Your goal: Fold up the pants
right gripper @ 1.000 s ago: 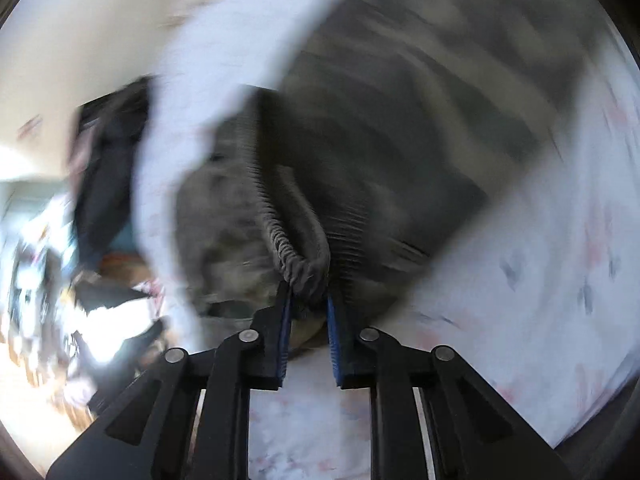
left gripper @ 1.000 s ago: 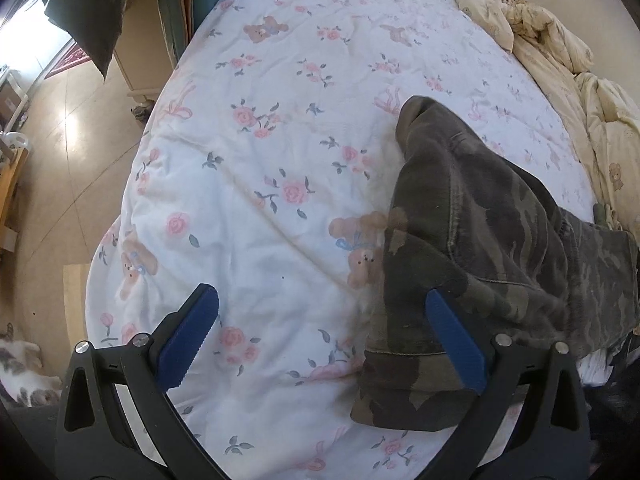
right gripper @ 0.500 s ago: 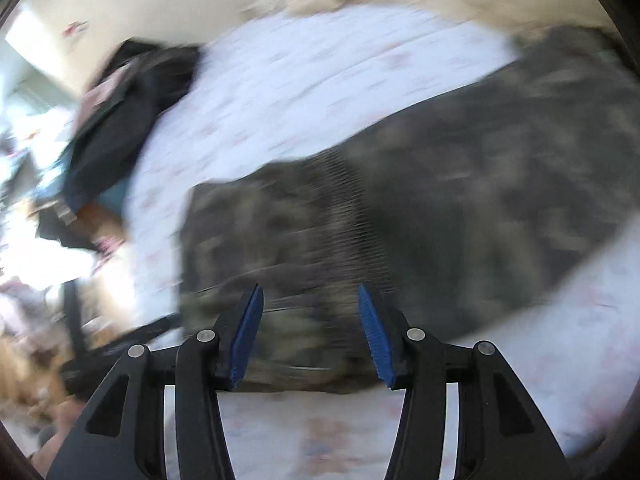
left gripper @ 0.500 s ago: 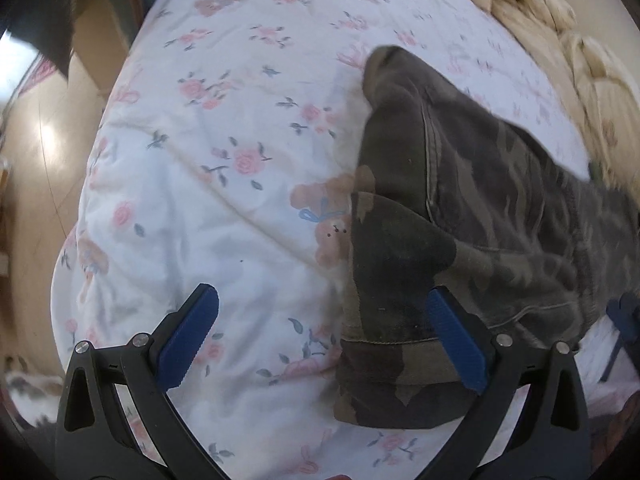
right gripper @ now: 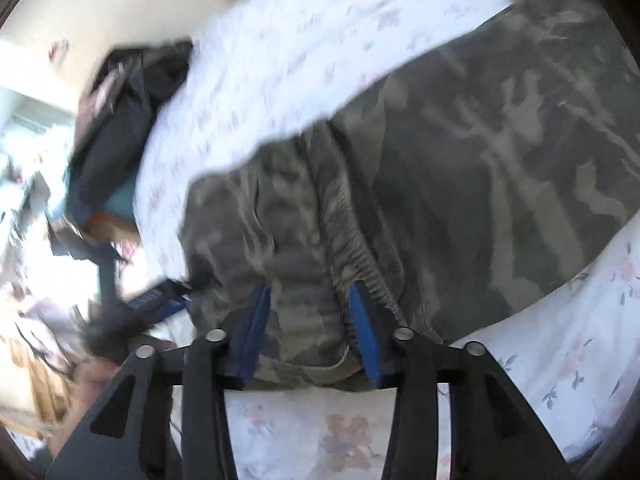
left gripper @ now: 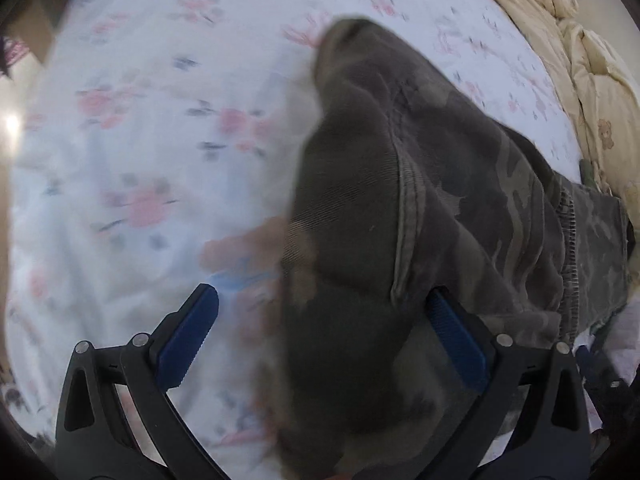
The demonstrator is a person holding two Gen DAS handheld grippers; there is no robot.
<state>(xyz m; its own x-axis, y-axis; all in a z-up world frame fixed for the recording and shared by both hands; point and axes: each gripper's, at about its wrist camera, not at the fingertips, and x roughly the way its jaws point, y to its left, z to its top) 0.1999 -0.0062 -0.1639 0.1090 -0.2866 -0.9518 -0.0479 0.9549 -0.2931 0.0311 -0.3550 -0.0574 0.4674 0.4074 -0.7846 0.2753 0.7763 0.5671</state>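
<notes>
Straddling camo pants [left gripper: 420,200], left fingers [left gripper: 188,336] gape (right's [right gripper: 362,328] narrower).

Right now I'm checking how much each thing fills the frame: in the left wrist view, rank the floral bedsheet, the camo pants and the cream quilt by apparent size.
1. Floral bedsheet and camo pants: too close to rank; the pants lie nearer the camera.
2. Cream quilt, smallest, at the far edge.

Black gripper [left gripper: 322,332], blue pads [left gripper: 188,334]
</notes>
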